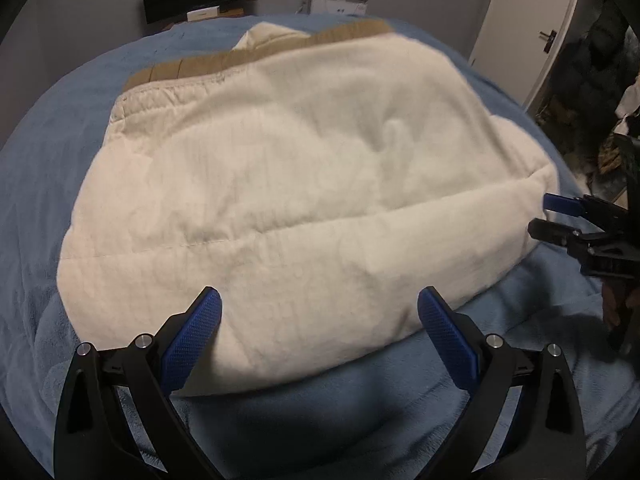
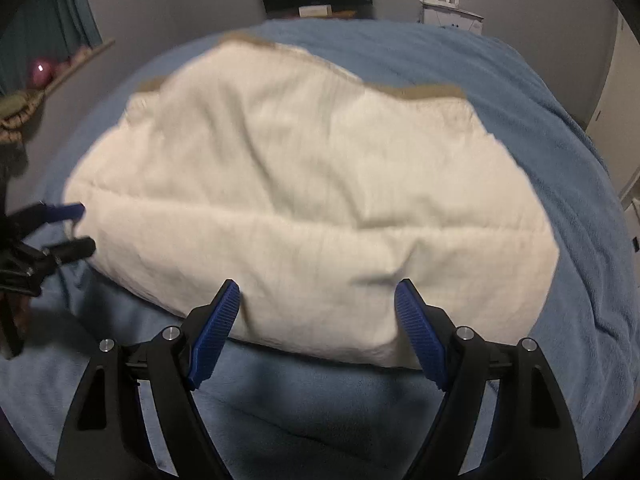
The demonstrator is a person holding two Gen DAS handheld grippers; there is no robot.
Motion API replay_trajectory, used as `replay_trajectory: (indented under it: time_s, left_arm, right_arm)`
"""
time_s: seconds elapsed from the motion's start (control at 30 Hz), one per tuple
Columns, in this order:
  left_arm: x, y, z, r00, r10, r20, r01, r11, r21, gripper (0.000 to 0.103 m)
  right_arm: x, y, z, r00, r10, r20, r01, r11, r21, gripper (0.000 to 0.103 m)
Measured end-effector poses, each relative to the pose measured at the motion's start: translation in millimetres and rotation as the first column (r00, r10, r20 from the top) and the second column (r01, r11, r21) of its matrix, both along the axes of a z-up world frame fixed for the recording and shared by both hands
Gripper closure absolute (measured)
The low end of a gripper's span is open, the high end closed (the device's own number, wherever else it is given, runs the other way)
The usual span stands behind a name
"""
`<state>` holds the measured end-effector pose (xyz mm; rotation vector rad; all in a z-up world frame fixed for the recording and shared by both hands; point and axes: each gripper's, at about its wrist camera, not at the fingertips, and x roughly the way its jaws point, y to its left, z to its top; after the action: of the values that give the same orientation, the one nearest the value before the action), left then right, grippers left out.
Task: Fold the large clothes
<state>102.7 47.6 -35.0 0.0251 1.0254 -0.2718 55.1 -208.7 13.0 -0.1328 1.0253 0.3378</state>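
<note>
- Cream garment [image 1: 304, 184] is lying already folded over into a fat bundle on the blue blanket [image 1: 48, 168], pretty much mid-bed, with a tan ribbed band [image 1: 240, 56] poking out along the far edge.
- Looks soft, thick and puffy, so I'd guess light but bulky; it'll sag and spring back open rather than hold a crease.
- Best place to pinch is probably the near folded edge, or the left and right ends, taking all the layers.
- Left gripper [image 1: 319, 320] is spread wide, nothing in it; right gripper [image 2: 317, 312] is open too, also empty, both hanging over the near edge.
- No brand, label or readable writing that I can make out.
</note>
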Motion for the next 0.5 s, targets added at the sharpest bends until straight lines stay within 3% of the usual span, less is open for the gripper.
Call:
replay_trajectory:
  time_s: [0.27,0.5]
  left_arm:
    - [40,-15,-15,0.999,0.005,0.051,-0.010,0.995,0.096,0.006]
    - [107,-11,-11,0.996,0.080,0.036,-0.082,0.994,0.073,0.006]
  right_arm:
    - [36,15,-12,0.998,-0.046,0.048,0.047,0.999,-0.024,0.019]
    - [89,35,-10,0.993,-0.065,0.095,0.070,0.997,-0.043,0.019]
